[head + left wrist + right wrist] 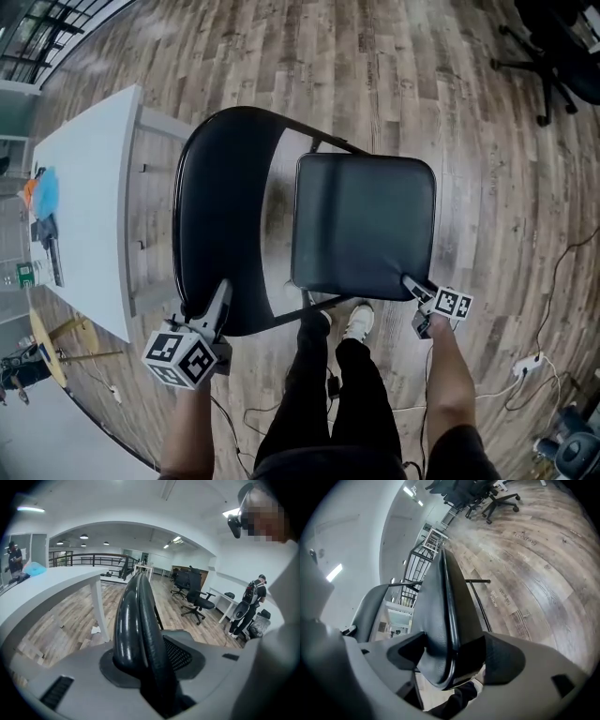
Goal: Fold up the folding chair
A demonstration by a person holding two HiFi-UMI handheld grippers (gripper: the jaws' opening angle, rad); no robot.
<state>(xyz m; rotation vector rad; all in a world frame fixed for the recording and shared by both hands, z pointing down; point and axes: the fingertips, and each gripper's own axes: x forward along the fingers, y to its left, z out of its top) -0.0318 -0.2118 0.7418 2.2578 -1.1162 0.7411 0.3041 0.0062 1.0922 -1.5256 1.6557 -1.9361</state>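
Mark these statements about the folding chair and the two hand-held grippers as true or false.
1. The black metal folding chair stands unfolded on the wooden plank floor. True.
2. The left hand-held gripper grips the chair's seat. False: it is shut on the curved black padded backrest.
3. A corner of the black padded seat lies between the right hand-held gripper's jaws. True.
4. The right hand-held gripper's jaws are pressed together. False: they stand wide apart.
5. In the head view, the long white table is right of the chair. False: it is left.
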